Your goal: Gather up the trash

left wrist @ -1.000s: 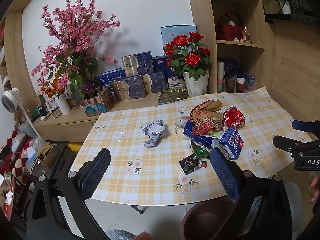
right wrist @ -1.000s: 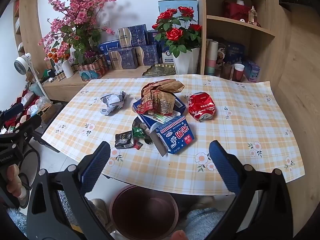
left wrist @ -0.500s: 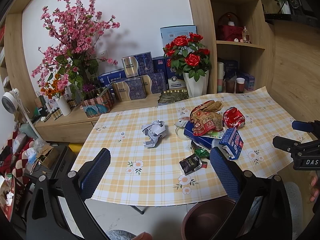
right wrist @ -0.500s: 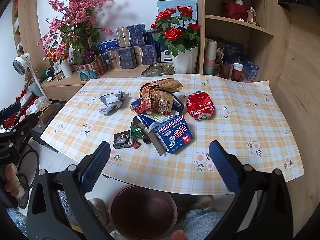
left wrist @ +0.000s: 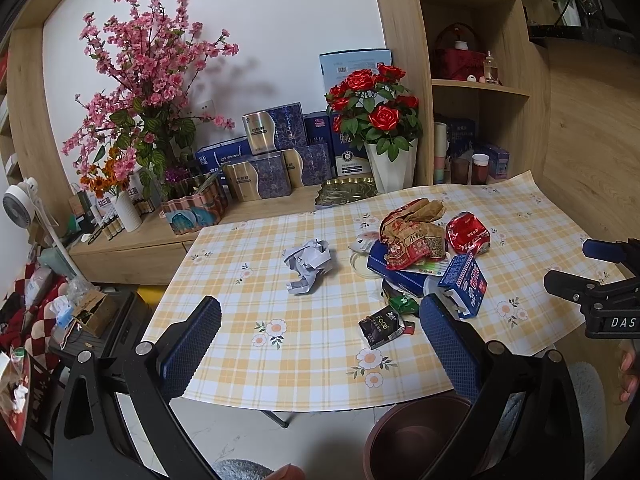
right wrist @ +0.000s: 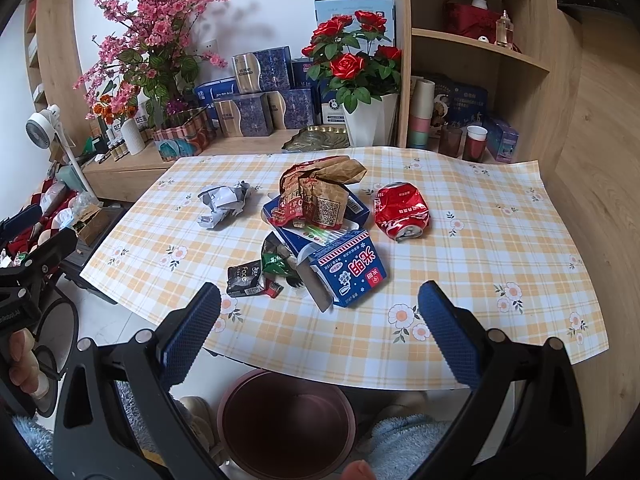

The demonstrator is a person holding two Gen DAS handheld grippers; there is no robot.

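Over the near edge of the checkered table (right wrist: 500,248), both grippers hover with nothing in them: the left gripper (left wrist: 320,336) and the right gripper (right wrist: 320,320) each have their blue fingers spread wide apart. Trash sits mid-table: crumpled paper (right wrist: 224,204) off to the left, then a brown food bag (right wrist: 316,192) on a flat blue box, a crushed red can (right wrist: 402,210), a blue carton (right wrist: 348,270) and small dark wrappers (right wrist: 246,280). A maroon bin (right wrist: 286,420) stands on the floor below the edge.
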